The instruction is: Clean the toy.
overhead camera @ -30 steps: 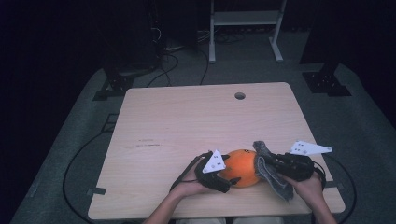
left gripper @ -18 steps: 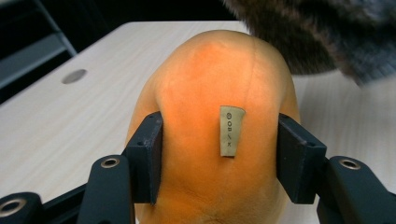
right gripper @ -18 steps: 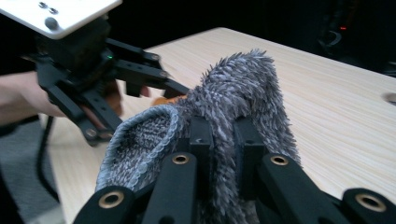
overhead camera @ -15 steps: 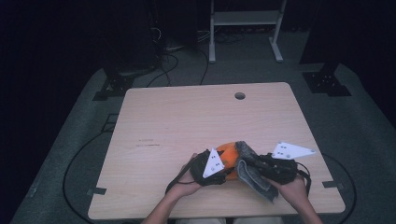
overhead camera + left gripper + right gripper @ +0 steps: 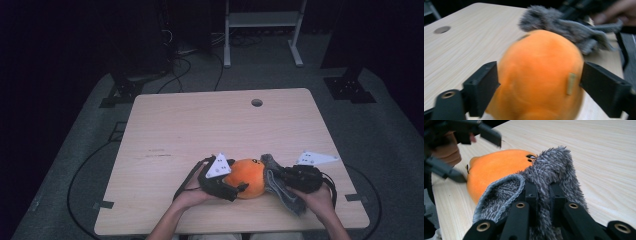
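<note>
Since the earlier high views, both hands and the toy are found shifted slightly leftward along the near edge, and the left jaws have just been opening, with the orange toy between them.

Light wooden rectangular table (image 5: 200, 130): seen from above on grey carpet, with a small round hole (image 5: 257, 102) near its far edge.

Round orange plush toy (image 5: 248, 177): set on the table close to the near edge, between the two hands. A small tan tag is noted on its side in the left gripper view, and a dark stitched mark near its top in the right gripper view. The toy (image 5: 541, 75) is flanked on both sides by the left jaws.

Grey fuzzy fabric piece (image 5: 280, 187): attached at or lying against the toy's right side; which of the two cannot be told. Its pile (image 5: 549, 170) is bunched up and drawn toward the right hand.

Left gripper (image 5: 231, 187): carried in the person's left hand, jaws set wide around the toy (image 5: 496, 167). The pads are seen at or just beside the plush; firm pressing cannot be confirmed.

Right gripper (image 5: 541, 195): carried in the right hand, jaws drawn narrow and clamped on the grey fabric, which is pinched between them.
</note>
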A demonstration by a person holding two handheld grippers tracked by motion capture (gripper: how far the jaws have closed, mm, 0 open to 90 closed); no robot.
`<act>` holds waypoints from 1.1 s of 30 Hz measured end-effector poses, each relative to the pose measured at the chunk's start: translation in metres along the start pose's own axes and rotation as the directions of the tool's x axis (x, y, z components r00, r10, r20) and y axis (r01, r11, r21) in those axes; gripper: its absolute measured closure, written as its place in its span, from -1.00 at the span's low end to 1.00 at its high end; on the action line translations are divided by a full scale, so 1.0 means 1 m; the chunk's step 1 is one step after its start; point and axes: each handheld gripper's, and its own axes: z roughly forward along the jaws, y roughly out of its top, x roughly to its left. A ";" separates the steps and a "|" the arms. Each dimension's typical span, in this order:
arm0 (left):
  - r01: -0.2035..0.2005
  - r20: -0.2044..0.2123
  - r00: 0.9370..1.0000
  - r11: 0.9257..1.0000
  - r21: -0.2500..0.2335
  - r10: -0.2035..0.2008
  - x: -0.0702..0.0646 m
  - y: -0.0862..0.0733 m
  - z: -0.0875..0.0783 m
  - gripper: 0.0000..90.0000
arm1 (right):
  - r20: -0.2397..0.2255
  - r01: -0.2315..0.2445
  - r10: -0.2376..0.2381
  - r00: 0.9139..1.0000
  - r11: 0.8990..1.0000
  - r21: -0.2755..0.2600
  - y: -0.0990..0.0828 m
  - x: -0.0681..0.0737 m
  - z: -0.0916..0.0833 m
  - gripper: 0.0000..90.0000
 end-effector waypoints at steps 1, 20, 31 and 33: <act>0.025 0.022 0.999 0.999 0.022 -0.026 0.001 -0.001 0.003 -0.73 | -0.010 0.005 -0.005 1.000 1.000 0.008 0.000 0.000 0.000 0.78; -0.104 0.080 0.992 0.989 0.106 0.095 -0.013 -0.006 0.006 -0.33 | -0.196 0.146 -0.137 0.971 0.989 0.033 0.013 0.030 0.004 0.78; -0.132 0.100 0.987 0.988 0.080 0.124 -0.024 -0.004 0.014 -0.43 | -0.162 0.185 -0.173 0.972 0.980 0.068 -0.001 0.033 -0.019 0.78; -0.148 0.099 0.985 0.985 0.088 0.139 -0.027 -0.002 0.016 -0.42 | -0.194 0.194 -0.183 0.964 0.980 0.043 0.006 0.042 -0.012 0.78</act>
